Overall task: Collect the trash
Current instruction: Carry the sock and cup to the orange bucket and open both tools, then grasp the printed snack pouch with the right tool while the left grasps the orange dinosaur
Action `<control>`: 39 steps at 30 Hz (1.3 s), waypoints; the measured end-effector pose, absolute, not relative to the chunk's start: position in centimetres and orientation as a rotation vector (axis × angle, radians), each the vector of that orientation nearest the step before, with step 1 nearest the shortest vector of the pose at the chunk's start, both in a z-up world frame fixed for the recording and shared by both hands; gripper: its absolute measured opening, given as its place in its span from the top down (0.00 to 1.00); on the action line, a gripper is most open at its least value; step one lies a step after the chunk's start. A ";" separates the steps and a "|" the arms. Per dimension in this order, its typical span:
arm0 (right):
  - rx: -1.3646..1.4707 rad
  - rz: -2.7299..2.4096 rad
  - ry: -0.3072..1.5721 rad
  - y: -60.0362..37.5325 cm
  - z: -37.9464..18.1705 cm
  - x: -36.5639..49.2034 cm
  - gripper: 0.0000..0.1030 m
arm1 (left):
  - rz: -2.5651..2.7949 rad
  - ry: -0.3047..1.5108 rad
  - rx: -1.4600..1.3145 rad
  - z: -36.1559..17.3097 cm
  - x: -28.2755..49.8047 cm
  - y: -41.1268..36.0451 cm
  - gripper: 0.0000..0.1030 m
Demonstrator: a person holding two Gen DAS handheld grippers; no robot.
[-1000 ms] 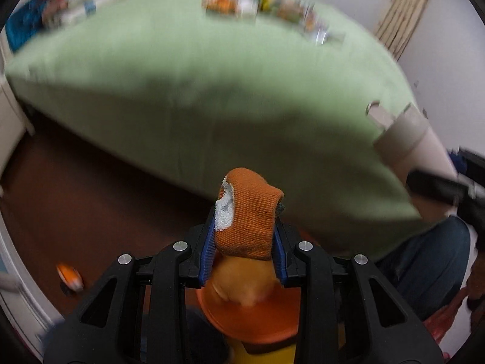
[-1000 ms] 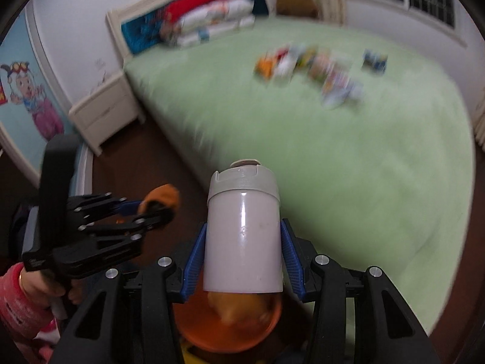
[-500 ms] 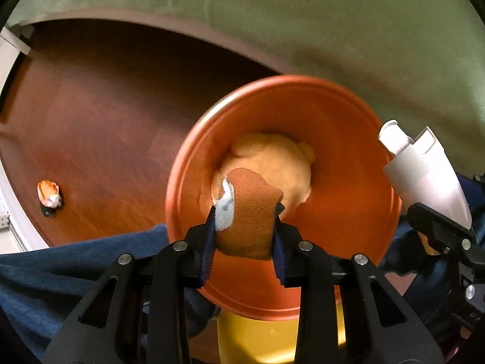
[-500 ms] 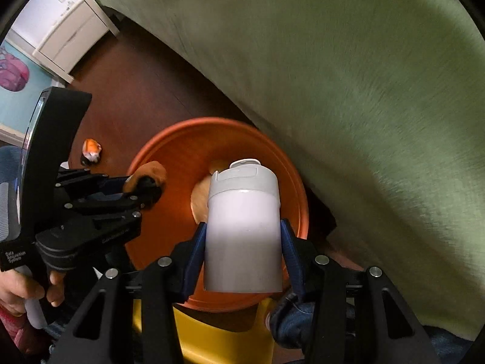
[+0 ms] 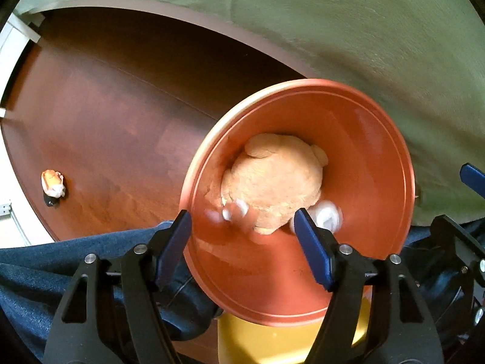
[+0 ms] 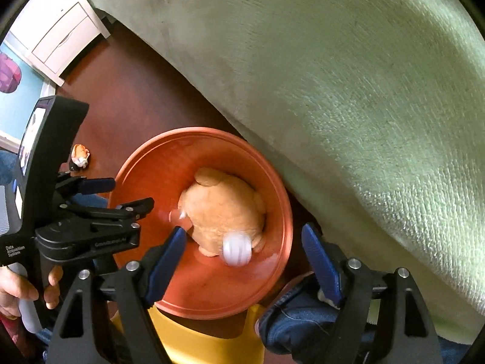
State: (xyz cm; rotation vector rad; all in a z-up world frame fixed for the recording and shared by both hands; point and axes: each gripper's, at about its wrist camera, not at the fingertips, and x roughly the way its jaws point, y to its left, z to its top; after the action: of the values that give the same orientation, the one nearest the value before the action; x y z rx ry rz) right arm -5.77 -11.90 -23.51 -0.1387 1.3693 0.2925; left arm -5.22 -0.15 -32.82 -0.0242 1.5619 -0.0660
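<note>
Both hand-held grippers, left [image 5: 242,242] and right [image 6: 244,256], just sprung wide above the bin [image 5: 379,139], empty. Sock [image 5: 235,212] and bottle [image 6: 237,248] dropping inside. Wrapper [image 5: 53,183] left of bin, uncollected.

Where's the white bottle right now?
In the right wrist view the white bottle is a blurred shape inside the orange bin, against the tan lump, between the open right gripper's fingers.

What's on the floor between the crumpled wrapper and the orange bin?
Nothing: bare wooden floor separates the crumpled wrapper from the orange bin, clearest in the left wrist view.
</note>
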 end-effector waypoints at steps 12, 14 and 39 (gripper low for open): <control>-0.124 0.274 1.347 -13.2 -24.5 -5.6 0.25 | -0.058 1.538 -0.028 -32.7 -5.2 0.5 0.33; -0.131 0.270 1.330 -13.2 -24.3 -5.8 0.25 | -0.053 1.526 -0.028 -32.3 -5.1 0.5 0.33; -0.303 0.024 0.765 -13.5 -3.8 19.8 0.10 | 0.042 1.007 -0.092 -13.7 1.5 4.6 0.24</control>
State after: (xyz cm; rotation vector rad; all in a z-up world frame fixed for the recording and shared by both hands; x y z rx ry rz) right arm 19.79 -13.46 -3.76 -0.3030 0.7645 0.0240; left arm 1.51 4.60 -13.70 -0.0921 1.0069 0.0424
